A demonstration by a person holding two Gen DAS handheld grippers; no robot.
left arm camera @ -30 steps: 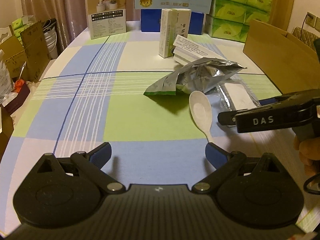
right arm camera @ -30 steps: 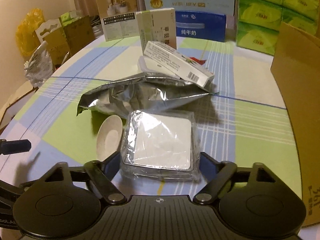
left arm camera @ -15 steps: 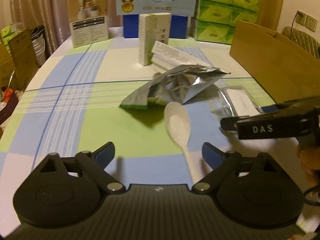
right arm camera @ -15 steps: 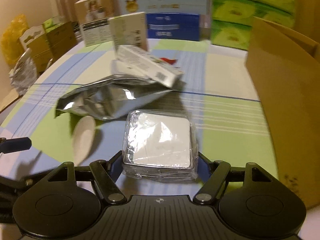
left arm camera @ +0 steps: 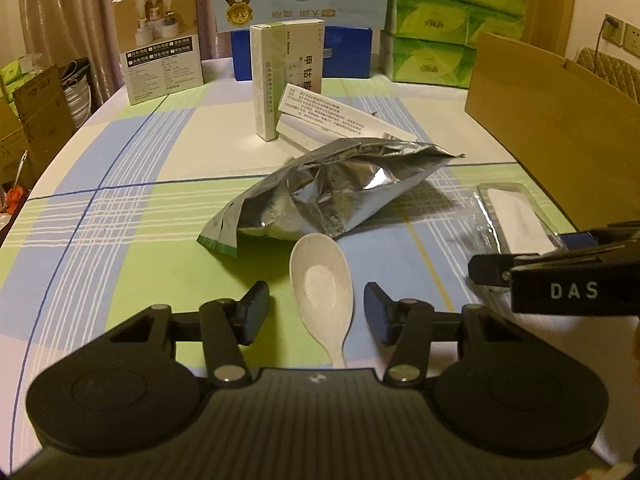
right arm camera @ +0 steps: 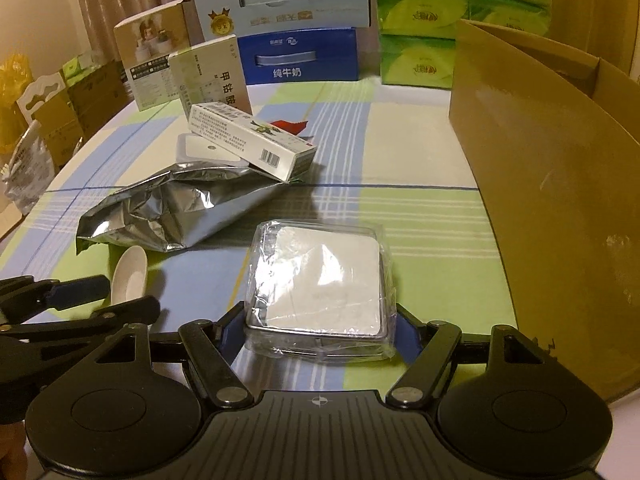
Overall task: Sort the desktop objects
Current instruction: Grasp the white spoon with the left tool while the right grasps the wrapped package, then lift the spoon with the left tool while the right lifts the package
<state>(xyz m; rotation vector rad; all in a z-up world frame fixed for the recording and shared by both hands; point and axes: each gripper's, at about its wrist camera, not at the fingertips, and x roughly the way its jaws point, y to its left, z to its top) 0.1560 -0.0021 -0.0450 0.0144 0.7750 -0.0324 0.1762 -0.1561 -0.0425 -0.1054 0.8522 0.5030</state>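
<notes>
A white plastic spoon (left arm camera: 322, 288) lies bowl-up on the checked tablecloth, just in front of a crumpled silver foil bag (left arm camera: 332, 196). My left gripper (left arm camera: 316, 314) straddles the spoon's neck. Its jaws are closing, and a gap still shows on both sides of the spoon. To the right, my right gripper (right arm camera: 320, 332) is shut on a flat white square box in clear wrap (right arm camera: 320, 276), one pad pressing on each side edge. The spoon (right arm camera: 129, 276) and the foil bag (right arm camera: 168, 212) lie to that box's left.
A large open cardboard box (right arm camera: 560, 160) stands along the right side. Behind the foil bag a medicine box (left arm camera: 286, 76) stands upright and another (left arm camera: 340, 116) lies flat. Milk cartons (right arm camera: 296, 56), green tissue packs (left arm camera: 452, 20) and a product box (left arm camera: 160, 40) line the far edge.
My left gripper has moved forward and right until the spoon lies between its jaws, which have narrowed a lot. My right gripper has closed on the wrapped box and shifted with it.
</notes>
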